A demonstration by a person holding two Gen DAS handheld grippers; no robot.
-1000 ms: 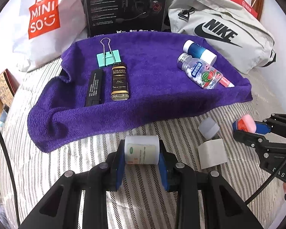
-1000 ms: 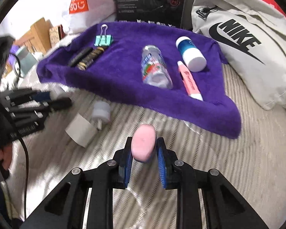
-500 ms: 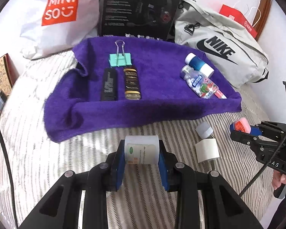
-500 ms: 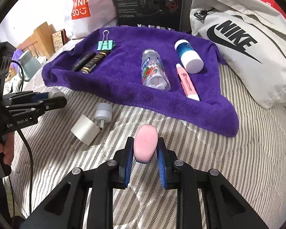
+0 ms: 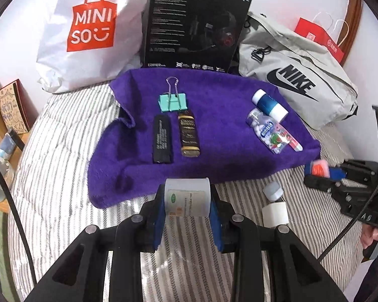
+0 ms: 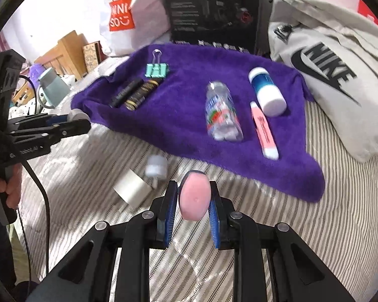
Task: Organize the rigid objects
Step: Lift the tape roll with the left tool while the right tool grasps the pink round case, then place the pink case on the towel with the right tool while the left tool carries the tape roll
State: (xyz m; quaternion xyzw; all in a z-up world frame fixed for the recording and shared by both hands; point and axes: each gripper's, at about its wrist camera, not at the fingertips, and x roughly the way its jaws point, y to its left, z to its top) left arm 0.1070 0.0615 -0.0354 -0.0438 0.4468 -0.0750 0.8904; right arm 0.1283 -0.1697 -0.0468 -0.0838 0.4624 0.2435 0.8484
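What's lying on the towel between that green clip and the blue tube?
Nothing: bare purple towel between the clip and the tube, clearest in the left wrist view.

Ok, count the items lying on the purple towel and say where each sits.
6. On the left of the purple towel: binder clip, black stick, brown bottle. On the right: blue-and-white tube, clear candy bottle, pink highlighter. Folds could hide more.

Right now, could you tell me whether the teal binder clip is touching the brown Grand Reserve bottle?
Cannot tell. In the left wrist view the teal binder clip meets the Grand Reserve bottle top, but no gap or contact shows plainly.
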